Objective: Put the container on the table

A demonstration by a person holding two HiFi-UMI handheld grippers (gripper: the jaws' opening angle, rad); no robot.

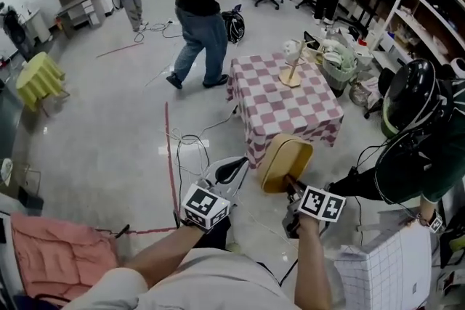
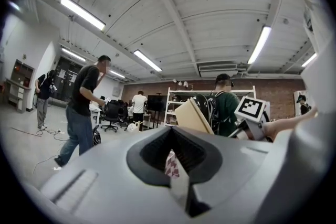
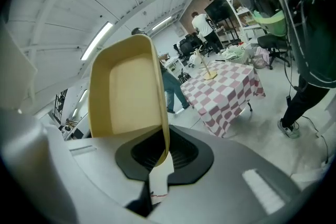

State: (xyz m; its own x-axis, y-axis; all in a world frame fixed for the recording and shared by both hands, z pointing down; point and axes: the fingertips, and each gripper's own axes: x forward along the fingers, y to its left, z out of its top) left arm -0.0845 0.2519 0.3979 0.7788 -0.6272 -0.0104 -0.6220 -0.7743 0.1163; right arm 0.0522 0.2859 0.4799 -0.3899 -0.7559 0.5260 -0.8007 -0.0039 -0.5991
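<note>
**Right tool** point(image 3: 159, 168): jaws clamped on the lower rim wall of the container point(image 3: 128, 89), a shallow tan tray. It is carried tilted up on edge, open face toward the camera. This is judged a one-edge carrying grip, not a level one.

**Left tool** point(image 2: 176, 178): jaws drawn together with nothing between them. It is judged idle.

**Location:** in the head view the container point(image 1: 285, 162) is in the air, short of the near edge of the checkered tabletop point(image 1: 287, 102) and not over it. Placement is not yet done.

**Not determinable:**
- The head view hides the grip point behind the tray.
- The small pale items at the far edge of the tabletop cannot be identified.
</note>
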